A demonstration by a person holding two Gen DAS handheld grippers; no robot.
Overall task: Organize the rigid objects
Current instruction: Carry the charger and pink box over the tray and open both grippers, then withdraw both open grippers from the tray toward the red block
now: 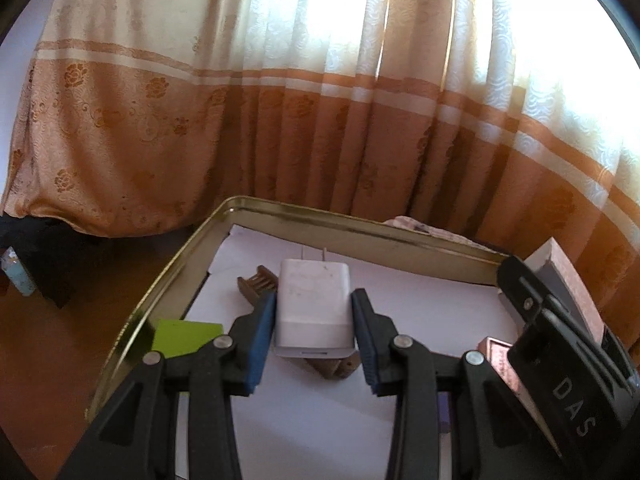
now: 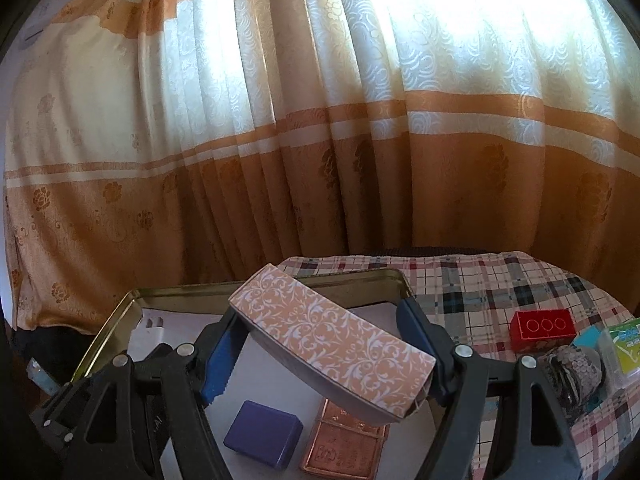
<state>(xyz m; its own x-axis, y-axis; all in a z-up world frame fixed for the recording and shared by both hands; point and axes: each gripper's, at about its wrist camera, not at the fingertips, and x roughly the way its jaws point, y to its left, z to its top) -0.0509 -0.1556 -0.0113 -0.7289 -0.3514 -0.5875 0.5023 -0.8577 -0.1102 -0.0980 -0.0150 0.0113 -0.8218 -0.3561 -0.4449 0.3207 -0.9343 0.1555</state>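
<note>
My left gripper [image 1: 314, 322] is shut on a white USB wall charger [image 1: 313, 306], prongs pointing away, held over the white-lined gold tin tray [image 1: 352, 224]. My right gripper [image 2: 328, 350] is shut on a long orange box with white floral pattern [image 2: 332, 338], held slantwise above the same tray [image 2: 180, 292]. In the tray lie a brown comb-like piece [image 1: 256, 282], a green card [image 1: 186, 336], a purple box [image 2: 262, 438] and a copper bar [image 2: 346, 446]. The charger also shows in the right wrist view [image 2: 150, 334].
A plaid cloth [image 2: 480, 284] covers the table right of the tray. On it sit a red block with three circles [image 2: 542, 328], a patterned pouch [image 2: 574, 372] and a green-and-white packet [image 2: 624, 350]. Orange curtains [image 2: 320, 160] hang close behind. The right gripper's body [image 1: 560, 340] shows at the left view's right edge.
</note>
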